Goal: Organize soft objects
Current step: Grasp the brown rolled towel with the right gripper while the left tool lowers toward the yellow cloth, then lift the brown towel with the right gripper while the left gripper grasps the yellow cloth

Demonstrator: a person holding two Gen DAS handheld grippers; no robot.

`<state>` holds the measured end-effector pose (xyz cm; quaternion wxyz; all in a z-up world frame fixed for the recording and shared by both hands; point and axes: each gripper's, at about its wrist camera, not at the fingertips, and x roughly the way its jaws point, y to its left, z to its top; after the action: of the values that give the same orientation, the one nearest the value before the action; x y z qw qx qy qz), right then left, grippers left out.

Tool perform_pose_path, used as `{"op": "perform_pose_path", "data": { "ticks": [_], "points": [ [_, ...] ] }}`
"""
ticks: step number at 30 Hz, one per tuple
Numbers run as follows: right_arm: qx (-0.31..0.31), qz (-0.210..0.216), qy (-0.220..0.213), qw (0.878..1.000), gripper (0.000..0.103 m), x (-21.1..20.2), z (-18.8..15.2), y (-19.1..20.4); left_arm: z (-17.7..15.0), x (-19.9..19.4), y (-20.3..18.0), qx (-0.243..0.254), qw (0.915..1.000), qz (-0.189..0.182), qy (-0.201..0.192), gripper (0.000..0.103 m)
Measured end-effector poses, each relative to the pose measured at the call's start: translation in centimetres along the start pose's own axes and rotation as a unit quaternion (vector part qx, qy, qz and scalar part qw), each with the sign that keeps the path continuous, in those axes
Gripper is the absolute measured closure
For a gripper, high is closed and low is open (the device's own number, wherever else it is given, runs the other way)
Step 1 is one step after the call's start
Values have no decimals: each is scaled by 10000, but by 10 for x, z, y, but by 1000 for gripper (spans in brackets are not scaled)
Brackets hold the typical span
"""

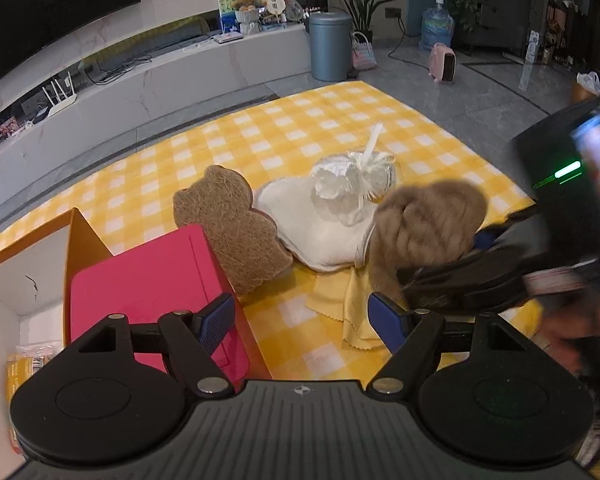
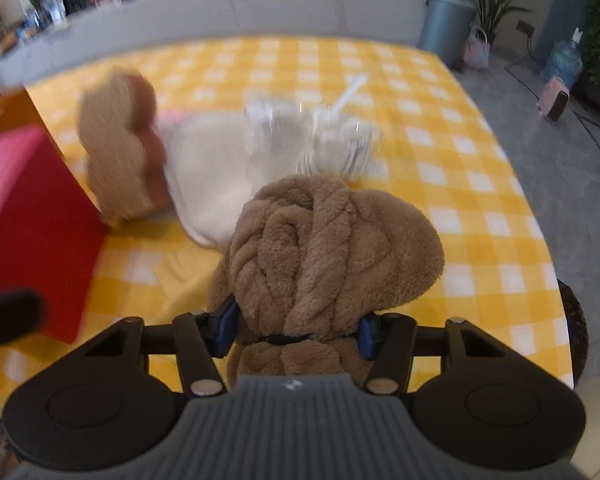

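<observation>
Left wrist view: the left hand-held gripper (image 1: 302, 322), fingers spread wide and holding nothing, hovers over the yellow-checked counter (image 1: 260, 128) beside a pink box (image 1: 140, 276). A bear-shaped sponge (image 1: 230, 226) leans against the box, touching a white cloth (image 1: 320, 232). Right wrist view: the right hand-held gripper (image 2: 296, 330) clamps a rolled brown fleece towel (image 2: 324, 248) just above the counter.

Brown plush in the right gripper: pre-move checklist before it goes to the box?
1. Right gripper shut on brown plush: ok.
2. Plush off the checkered cloth: cannot tell.
3. Left gripper open, holding nothing: ok.
4. Orange box open, pink lid aside: ok.
5. Bear sponge leaning at the box, near the path: not ok.
6. Image sharpness in right wrist view: not ok, motion blur.
</observation>
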<state>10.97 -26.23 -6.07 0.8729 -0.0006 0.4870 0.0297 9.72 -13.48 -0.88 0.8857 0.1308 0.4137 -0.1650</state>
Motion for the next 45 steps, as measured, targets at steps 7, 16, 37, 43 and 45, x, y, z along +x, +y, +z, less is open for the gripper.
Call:
{"op": "perform_pose_path", "data": {
  "ticks": [7, 16, 37, 43, 45],
  "points": [
    [515, -168, -545, 9970, 47, -30, 0, -28, 5, 10, -25, 498, 9986, 167, 60, 14],
    [1217, -363, -754, 9890, 46, -34, -1, -69, 21, 58, -58, 696, 9950, -390, 601, 14],
    [1467, -163, -753, 9862, 45, -28, -3, -85, 17, 141, -44, -346, 9888, -132, 1445, 12],
    [1469, -182, -702, 9865, 45, -27, -3, -86, 15, 147, -39, -450, 9906, -241, 1267, 5],
    [1456, -174, -701, 9867, 45, -27, -3, -85, 13, 145, -39, -437, 9914, -294, 1200, 7]
  ]
}}
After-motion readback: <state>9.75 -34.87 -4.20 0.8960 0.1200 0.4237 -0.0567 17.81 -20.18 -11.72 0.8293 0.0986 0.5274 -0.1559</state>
